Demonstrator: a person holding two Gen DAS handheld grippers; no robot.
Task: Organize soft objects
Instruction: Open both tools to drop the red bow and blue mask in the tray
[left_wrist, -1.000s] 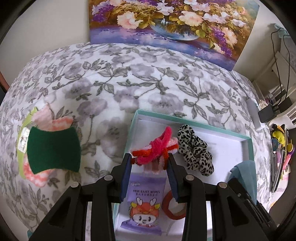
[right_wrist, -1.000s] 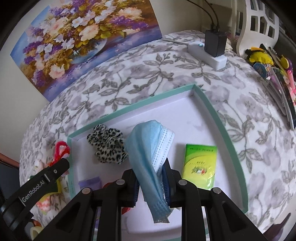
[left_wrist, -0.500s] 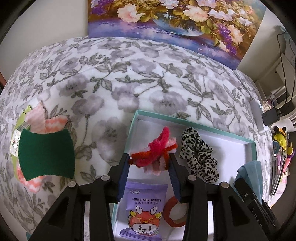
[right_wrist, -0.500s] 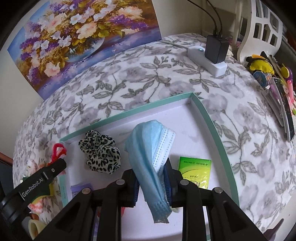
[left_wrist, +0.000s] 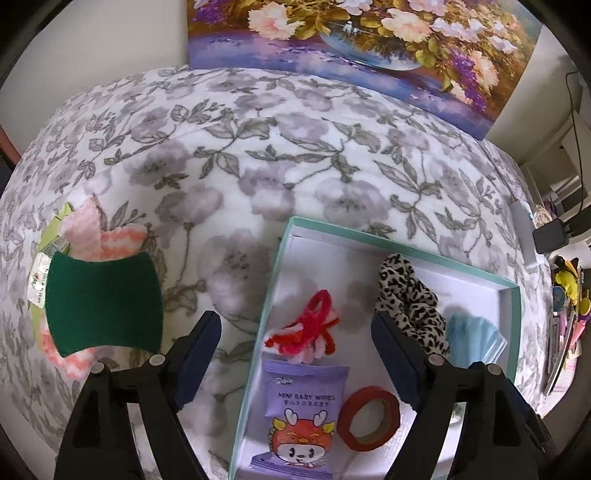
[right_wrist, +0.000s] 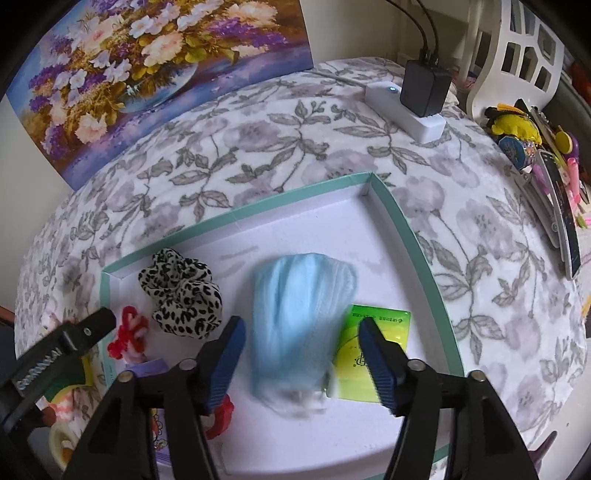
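With both jaws just spread, your right gripper (right_wrist: 299, 343) has the limp blue face mask (right_wrist: 299, 317) loose mid-tray (right_wrist: 413, 236), your left gripper (left_wrist: 295, 350) the springy pipe-cleaner bundle (left_wrist: 306, 332) at its left end; pinch either by its bunched middle.

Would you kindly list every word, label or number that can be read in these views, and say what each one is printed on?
"MINI BABY WIPES": on the purple wipes pack in the teal-rimmed box.
Smaller line beneath that: too small to read.
White lettering on the left gripper arm in the right wrist view: too blurred.
Green tissue pack: print too small.
Label beside the green pad: unreadable.
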